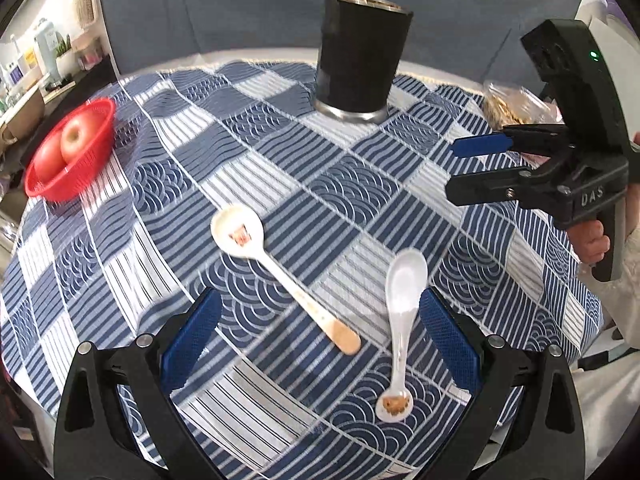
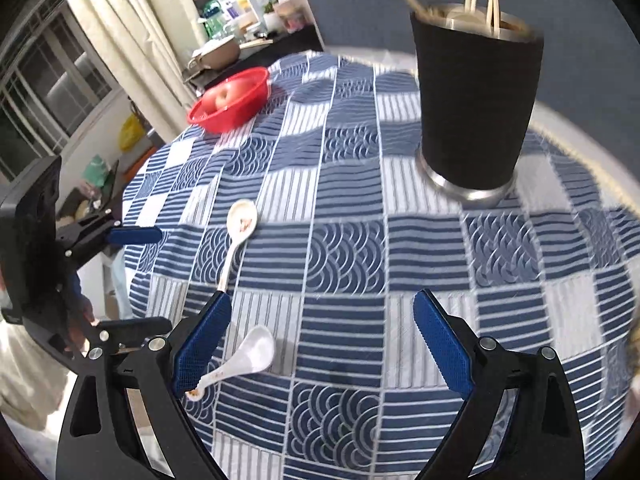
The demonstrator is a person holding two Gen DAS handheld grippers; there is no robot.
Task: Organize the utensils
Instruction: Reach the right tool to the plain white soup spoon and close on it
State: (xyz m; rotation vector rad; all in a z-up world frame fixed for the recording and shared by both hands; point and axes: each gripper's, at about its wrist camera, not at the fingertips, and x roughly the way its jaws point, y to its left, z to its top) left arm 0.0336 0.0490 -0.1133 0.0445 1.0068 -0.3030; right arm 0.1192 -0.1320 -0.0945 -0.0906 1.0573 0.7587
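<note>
Two ceramic spoons lie on the blue checked tablecloth [image 1: 280,152]. A cream spoon [image 1: 276,268] with a tan handle end lies between my left fingers; it shows farther off in the right wrist view [image 2: 236,236]. A white spoon [image 1: 402,320] lies close to my left gripper's right finger and beside my right gripper's left finger [image 2: 236,364]. A black utensil holder [image 1: 358,56] with chopsticks stands at the far side [image 2: 474,100]. My left gripper [image 1: 320,336] is open and empty above the spoons. My right gripper [image 2: 322,340] is open and empty; it shows at the right in the left wrist view [image 1: 466,172].
A red basket [image 1: 68,152] with apples sits at the far left edge of the table [image 2: 230,98]. A clear bag of snacks [image 1: 512,106] lies at the far right. Beyond the table are a grey wall, curtains and a cluttered counter.
</note>
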